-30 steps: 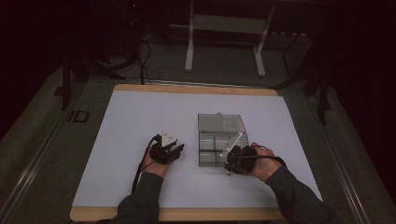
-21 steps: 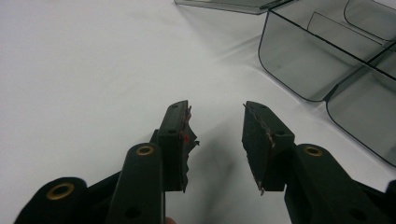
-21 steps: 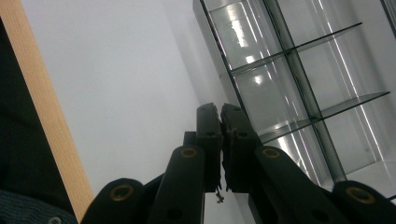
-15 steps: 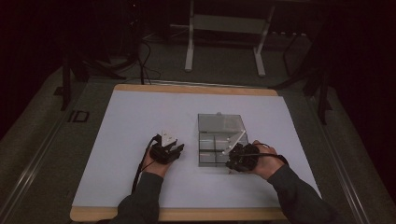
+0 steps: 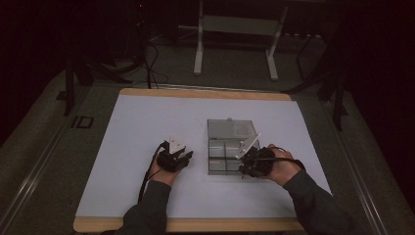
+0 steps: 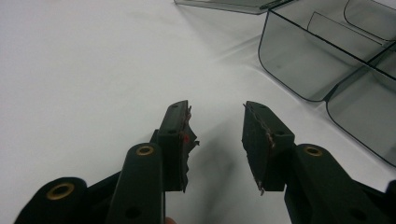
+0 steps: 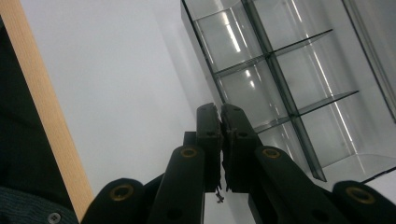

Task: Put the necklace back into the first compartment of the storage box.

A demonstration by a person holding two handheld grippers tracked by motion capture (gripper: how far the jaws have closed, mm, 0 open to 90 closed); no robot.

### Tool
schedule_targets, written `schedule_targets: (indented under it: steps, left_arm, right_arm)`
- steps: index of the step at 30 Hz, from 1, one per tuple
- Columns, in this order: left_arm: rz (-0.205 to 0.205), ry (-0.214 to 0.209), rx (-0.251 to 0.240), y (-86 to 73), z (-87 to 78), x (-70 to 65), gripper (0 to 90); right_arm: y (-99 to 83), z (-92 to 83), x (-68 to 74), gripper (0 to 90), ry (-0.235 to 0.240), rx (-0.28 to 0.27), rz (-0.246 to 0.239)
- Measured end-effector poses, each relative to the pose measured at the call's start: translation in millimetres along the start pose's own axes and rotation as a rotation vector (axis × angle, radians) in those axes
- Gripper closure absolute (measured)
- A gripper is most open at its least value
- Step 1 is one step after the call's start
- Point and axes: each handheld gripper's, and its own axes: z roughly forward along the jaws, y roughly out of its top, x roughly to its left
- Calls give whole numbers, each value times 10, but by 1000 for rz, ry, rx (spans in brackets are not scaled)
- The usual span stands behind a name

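Observation:
A clear smoky plastic organiser box (image 5: 226,154) with several compartments lies on the white mat, its lid (image 5: 231,129) folded open behind it. My left gripper (image 5: 182,160) rests on the mat just left of the box, its jaws open and empty; in the left gripper view (image 6: 215,123) the box corner (image 6: 299,70) lies ahead to the right. My right gripper (image 5: 246,168) sits at the box's near right corner. In the right gripper view (image 7: 220,121) its jaws stand shut with nothing between them, pointing along the box's wall (image 7: 261,93).
The white mat (image 5: 147,127) covers a wooden board (image 5: 195,93) whose near edge (image 7: 46,121) lies by my right sleeve. A grey metal stand (image 5: 235,29) rises on the floor beyond the table. Dark surroundings frame the table.
My right gripper has shifted slightly at the box's near right corner. The left gripper has stayed in place.

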Motion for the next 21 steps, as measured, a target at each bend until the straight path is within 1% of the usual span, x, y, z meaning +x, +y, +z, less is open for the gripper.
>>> schedule_targets:
  steps: [11,21]
  left_arm:
    - [0,1,0,0,1,-1,616]
    - [0,0,0,0,1,0,616]
  right_arm:
    - [0,-56,-34,866,-3,-8,6]
    - [45,-91,-65,866,-9,-11,1]
